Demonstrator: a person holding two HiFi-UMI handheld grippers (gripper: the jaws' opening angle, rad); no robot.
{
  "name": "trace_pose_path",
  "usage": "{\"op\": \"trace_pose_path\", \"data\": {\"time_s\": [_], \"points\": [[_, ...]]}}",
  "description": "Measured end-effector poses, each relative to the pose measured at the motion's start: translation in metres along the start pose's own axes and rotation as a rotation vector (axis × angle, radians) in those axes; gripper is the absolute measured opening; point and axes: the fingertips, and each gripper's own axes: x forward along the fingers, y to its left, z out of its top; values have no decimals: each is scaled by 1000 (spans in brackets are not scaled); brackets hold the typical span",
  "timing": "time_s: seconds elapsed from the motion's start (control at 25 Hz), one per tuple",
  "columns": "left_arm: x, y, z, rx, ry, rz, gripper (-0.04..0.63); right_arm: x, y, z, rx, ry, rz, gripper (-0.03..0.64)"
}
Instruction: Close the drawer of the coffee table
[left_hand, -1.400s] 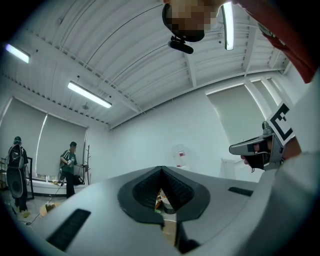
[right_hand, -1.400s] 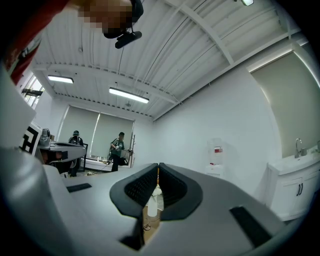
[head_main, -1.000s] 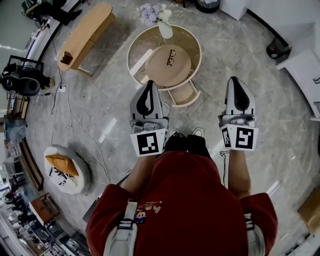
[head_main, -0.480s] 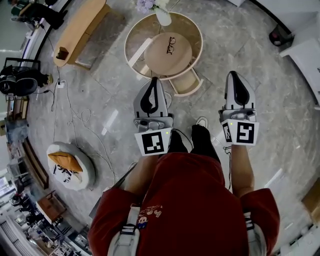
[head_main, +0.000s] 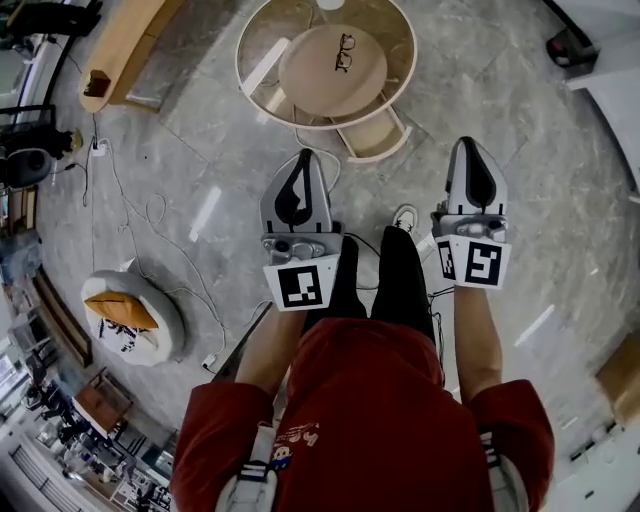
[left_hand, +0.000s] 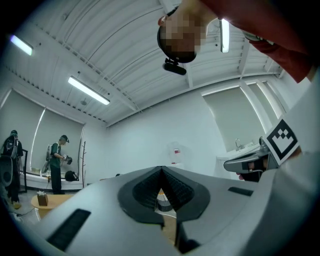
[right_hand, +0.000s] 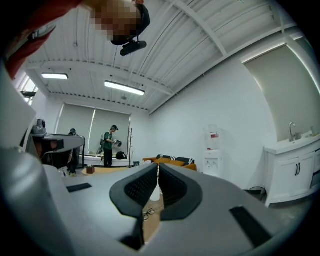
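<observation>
The round coffee table (head_main: 260, 45) stands at the top of the head view, with a pair of glasses (head_main: 345, 52) on its wooden top. Its pale drawer (head_main: 375, 133) is pulled out on the near right side. My left gripper (head_main: 300, 155) is shut and empty. It hangs over the floor just short of the drawer, to its left. The right gripper (head_main: 470, 143), also shut and empty, is off to the drawer's right. In the left gripper view the left gripper (left_hand: 161, 172) has its pads meeting at the tip. In the right gripper view the right gripper (right_hand: 158, 167) frames the glasses (right_hand: 148, 214).
A wooden bench (head_main: 120, 45) stands far left, and a white pouf with an orange cushion (head_main: 130, 315) near left. Cables (head_main: 150, 215) trail over the floor between them. White cabinets (right_hand: 295, 167) and a water dispenser (right_hand: 213, 145) line the right wall. People (right_hand: 109, 145) stand far off.
Both grippers have sunk, still shut. The table and drawer have slid up in the head view, and the person's legs now show between the grippers.
</observation>
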Motion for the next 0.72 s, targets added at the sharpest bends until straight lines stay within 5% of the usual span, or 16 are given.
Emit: {"op": "trace_pose_path", "data": {"time_s": [0.36,0.72], "points": [[-15,2,-106,-36,68,-52,12,9,27,-103,-3,97,31,25],[-50,-22,-263,-72,113,-105,12,5,49,-250,4,149,71,25]]}}
